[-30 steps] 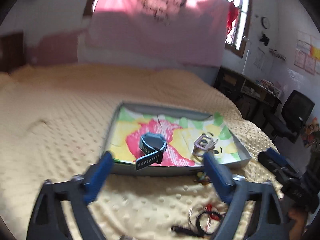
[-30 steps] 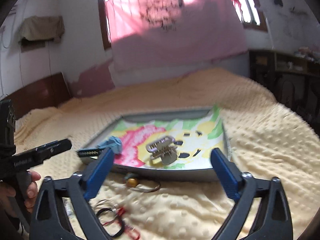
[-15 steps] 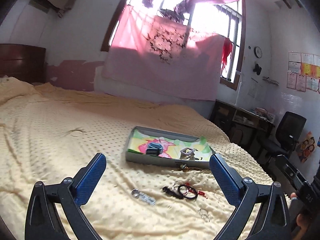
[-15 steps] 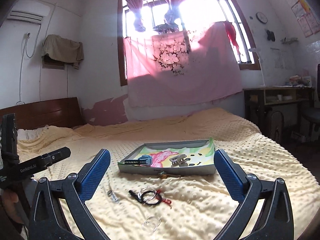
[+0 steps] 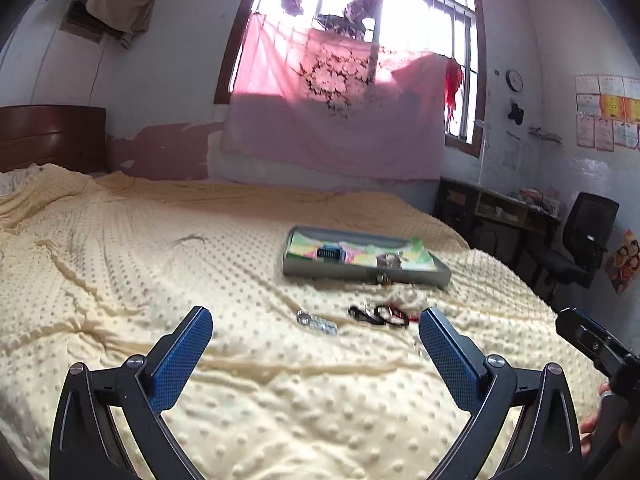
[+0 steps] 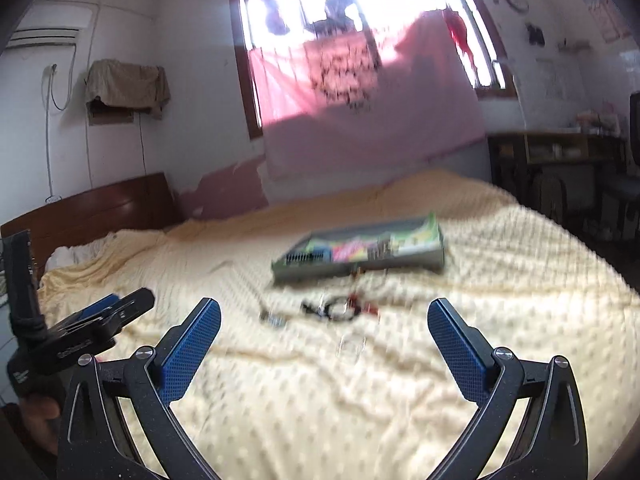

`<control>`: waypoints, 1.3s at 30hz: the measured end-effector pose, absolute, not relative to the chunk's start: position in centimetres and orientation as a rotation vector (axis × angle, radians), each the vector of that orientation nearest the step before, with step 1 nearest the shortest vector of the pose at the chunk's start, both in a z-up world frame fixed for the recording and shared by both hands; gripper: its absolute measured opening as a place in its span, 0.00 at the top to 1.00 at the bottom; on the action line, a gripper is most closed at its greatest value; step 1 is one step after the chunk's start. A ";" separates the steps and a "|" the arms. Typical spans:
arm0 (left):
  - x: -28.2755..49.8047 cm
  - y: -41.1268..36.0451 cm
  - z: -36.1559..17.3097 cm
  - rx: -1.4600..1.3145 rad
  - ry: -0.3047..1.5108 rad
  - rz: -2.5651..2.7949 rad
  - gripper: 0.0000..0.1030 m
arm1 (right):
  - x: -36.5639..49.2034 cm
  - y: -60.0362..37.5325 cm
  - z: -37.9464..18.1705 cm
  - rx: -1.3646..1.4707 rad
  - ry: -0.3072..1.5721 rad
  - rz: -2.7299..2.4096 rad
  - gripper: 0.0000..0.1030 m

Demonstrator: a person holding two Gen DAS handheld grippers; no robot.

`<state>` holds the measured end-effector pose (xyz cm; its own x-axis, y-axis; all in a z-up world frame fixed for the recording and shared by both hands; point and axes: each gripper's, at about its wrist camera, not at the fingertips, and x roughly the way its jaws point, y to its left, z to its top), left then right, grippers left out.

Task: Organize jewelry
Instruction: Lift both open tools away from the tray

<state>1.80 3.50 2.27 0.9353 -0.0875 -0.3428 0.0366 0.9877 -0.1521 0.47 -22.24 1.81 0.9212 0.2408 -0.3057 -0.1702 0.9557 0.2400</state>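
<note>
A grey tray (image 5: 362,274) with a colourful liner lies on the yellow dotted bedspread, holding a blue watch (image 5: 331,254) and a silvery clip (image 5: 389,261). In front of it lie a small silver piece (image 5: 316,322) and a tangle of black and red cords (image 5: 380,315). My left gripper (image 5: 316,338) stands open and empty well short of them. The right wrist view is blurred: the tray (image 6: 360,266), the cords (image 6: 338,307) and a clear ring (image 6: 351,345) show ahead of my open, empty right gripper (image 6: 324,330).
The bedspread (image 5: 160,264) fills most of the view, with a wooden headboard (image 5: 48,136) at the left. A desk (image 5: 500,212) and a black office chair (image 5: 576,240) stand to the right. A pink curtain hangs under the window. A hand holds each gripper at the frame edges.
Both grippers have pulled back and away from the tray, which now looks small and far. Loose pieces on the bedspread have come into view. Both stay open.
</note>
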 end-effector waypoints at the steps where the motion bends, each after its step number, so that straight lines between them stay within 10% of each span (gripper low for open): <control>1: 1.6 3.6 2.0 -0.141 0.366 -0.060 0.00 | 0.2 -22.3 1.6 0.219 0.360 0.214 0.01; 39: 16.0 1.9 -0.3 -0.105 0.469 -0.062 0.00 | 16.1 -22.9 -1.2 0.226 0.361 0.200 0.03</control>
